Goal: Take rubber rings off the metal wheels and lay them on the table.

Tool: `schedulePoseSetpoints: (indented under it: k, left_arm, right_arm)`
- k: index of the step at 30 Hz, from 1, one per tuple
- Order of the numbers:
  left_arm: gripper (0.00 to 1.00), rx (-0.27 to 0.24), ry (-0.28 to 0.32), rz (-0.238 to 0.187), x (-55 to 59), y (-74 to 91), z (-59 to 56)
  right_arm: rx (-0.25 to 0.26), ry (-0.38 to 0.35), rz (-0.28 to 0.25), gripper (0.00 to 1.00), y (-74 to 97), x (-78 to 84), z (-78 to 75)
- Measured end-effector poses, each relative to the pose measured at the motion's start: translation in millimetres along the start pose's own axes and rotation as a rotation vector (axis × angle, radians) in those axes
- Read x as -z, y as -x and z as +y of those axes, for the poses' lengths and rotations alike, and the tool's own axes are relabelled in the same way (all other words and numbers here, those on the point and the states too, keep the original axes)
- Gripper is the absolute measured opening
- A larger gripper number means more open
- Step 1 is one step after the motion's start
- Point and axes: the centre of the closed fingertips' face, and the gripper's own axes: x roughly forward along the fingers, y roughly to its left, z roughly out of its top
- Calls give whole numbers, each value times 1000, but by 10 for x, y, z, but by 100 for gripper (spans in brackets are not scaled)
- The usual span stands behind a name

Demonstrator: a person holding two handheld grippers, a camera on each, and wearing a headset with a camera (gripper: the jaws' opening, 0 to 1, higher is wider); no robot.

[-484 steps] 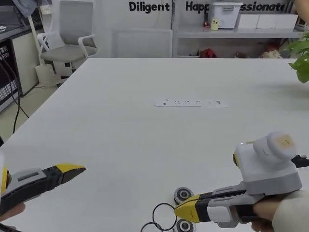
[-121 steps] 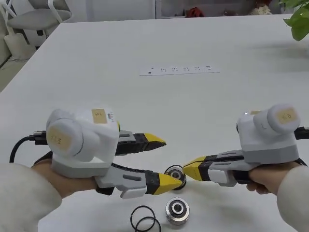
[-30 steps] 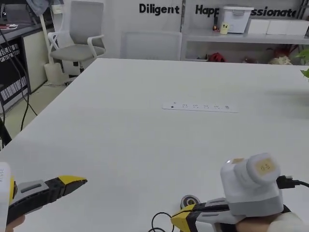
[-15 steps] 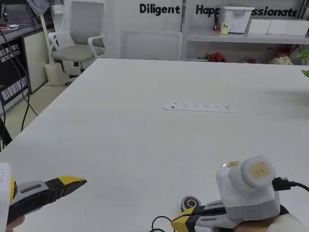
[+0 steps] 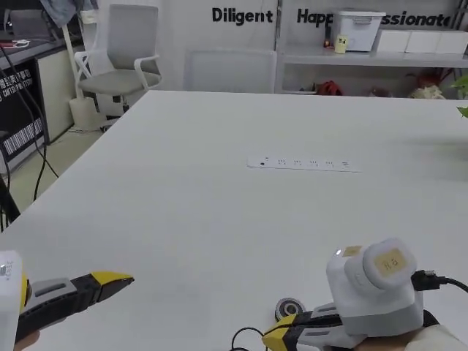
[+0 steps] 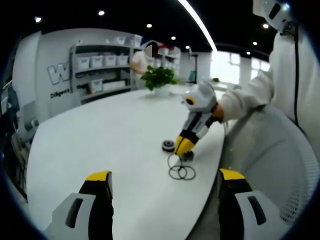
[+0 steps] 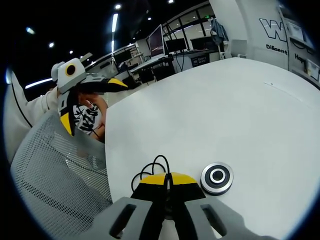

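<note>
My right gripper [image 7: 168,176] is shut, and a thin black rubber ring [image 7: 151,167] loops out to the left from between its yellow tips. Just right of the tips a metal wheel [image 7: 217,177] lies flat on the white table. In the head view the right gripper [image 5: 273,338] is low at the table's near edge, with the wheel [image 5: 289,308] just behind its tips and the ring [image 5: 245,337] to their left. My left gripper [image 6: 165,178] stands open and holds nothing. It looks across at the right gripper [image 6: 183,146], the wheel [image 6: 169,145] and more loose black rings [image 6: 182,172].
A white power strip [image 5: 303,163] lies mid-table. An office chair [image 5: 121,62] stands beyond the far left corner, and shelves [image 5: 365,51] line the back wall. A mesh chair back [image 7: 55,185] sits close to the table's near edge. A potted plant [image 6: 159,79] stands on the table.
My right gripper has edged slightly down and toward me at the table's near edge, still shut. The left gripper has barely moved.
</note>
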Motion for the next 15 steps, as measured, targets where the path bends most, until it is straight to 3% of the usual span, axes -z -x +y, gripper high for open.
schedulePoseSetpoints:
  k: [15]
  left_arm:
    - [88,-5,-2,5,5,4,-9]
  right_arm:
    - [16,20,14,0,-6,20,-37]
